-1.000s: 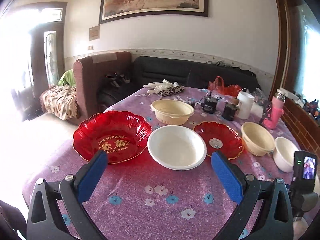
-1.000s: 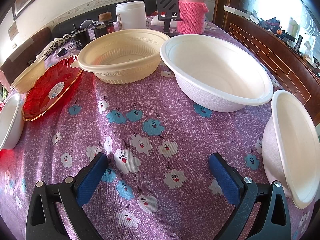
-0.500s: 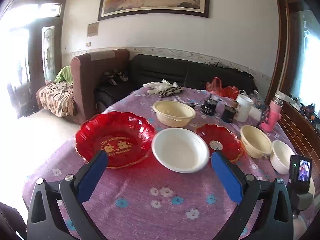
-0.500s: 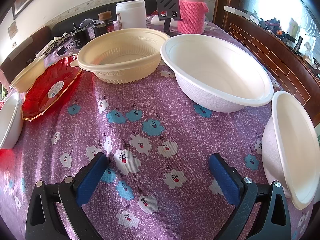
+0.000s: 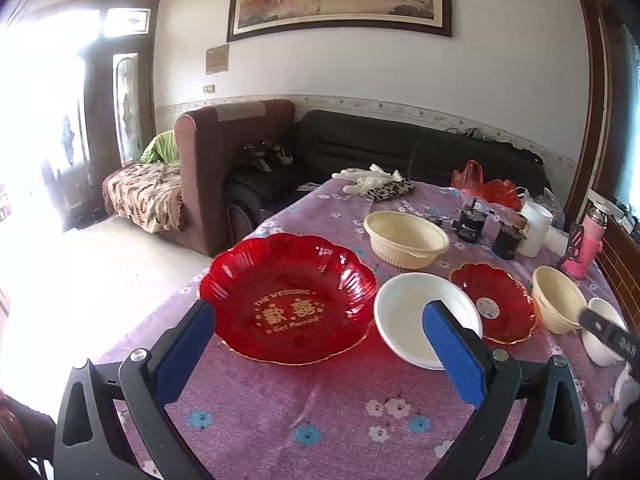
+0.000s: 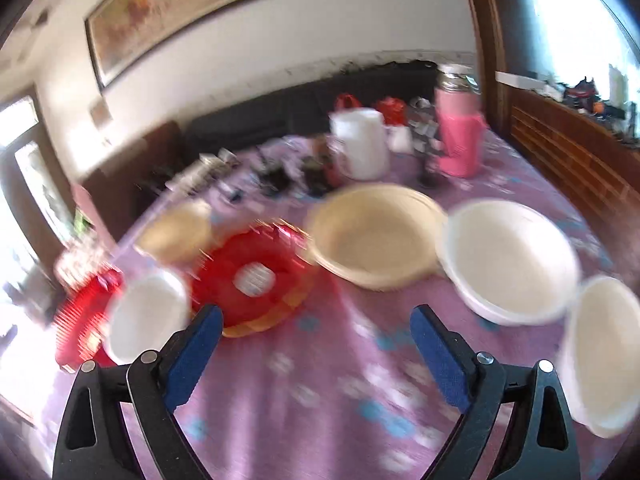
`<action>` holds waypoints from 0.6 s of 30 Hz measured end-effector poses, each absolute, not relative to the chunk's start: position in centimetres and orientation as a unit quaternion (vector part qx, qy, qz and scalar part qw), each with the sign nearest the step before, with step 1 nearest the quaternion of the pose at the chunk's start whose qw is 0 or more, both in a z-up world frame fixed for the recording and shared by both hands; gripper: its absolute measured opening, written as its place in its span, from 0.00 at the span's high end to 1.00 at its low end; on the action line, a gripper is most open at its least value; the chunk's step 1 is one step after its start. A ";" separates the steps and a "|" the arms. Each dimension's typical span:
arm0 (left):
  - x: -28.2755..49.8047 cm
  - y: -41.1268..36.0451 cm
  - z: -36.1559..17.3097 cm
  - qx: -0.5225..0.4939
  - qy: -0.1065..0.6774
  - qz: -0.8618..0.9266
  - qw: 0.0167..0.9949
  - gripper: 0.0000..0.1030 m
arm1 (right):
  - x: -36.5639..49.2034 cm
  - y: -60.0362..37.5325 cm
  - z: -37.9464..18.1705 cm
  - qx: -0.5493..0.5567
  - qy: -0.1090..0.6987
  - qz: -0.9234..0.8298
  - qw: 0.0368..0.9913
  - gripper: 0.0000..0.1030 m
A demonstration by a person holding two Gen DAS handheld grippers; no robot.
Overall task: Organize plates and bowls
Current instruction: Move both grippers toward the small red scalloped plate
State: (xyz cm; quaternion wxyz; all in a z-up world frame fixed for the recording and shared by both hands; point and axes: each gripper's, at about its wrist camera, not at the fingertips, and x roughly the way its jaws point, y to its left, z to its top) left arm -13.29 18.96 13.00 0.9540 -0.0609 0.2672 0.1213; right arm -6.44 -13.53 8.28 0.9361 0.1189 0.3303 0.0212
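The big red plate (image 5: pixel 288 300) sits on the desk (image 5: pixel 320 420) right ahead of the left gripper (image 5: pixel 320 356), whose jaws are spread and empty, while the right gripper (image 6: pixel 316 352), jaws closing on nothing, faces the white bowls (image 6: pixel 508 256).

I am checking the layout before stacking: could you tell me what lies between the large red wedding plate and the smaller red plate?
In the left wrist view, a white bowl sits between the large red plate and the smaller red plate.

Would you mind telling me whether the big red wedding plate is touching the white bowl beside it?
Cannot tell. In the left wrist view the red wedding plate and the white bowl have rims that meet at one spot, with no gap or contact plainly shown.
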 end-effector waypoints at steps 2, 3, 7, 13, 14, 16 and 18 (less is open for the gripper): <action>-13.0 18.7 13.1 -0.056 0.271 0.115 0.954 0.00 | -4.7 -12.8 8.2 0.138 0.338 0.033 0.930 0.06; -12.9 18.4 13.2 -0.049 0.271 0.115 0.955 0.00 | -3.6 -12.8 8.0 0.153 0.340 0.042 0.927 0.06; -12.5 17.6 13.3 -0.025 0.262 0.116 0.958 0.00 | -1.6 -12.6 7.1 0.180 0.344 0.046 0.920 0.14; -10.0 16.3 12.5 -0.016 0.294 0.085 0.952 0.00 | -0.4 -11.3 6.0 0.196 0.348 0.081 0.913 0.24; -9.5 16.2 12.3 -0.017 0.301 0.078 0.950 0.00 | -0.5 -11.0 5.9 0.187 0.343 0.083 0.917 0.24; -8.4 15.9 12.2 -0.021 0.314 0.063 0.947 0.00 | -0.7 -11.1 5.5 0.178 0.343 0.077 0.919 0.24; -7.4 15.7 12.2 -0.032 0.321 0.045 0.945 0.00 | -0.7 -11.9 5.1 0.185 0.348 0.074 0.916 0.24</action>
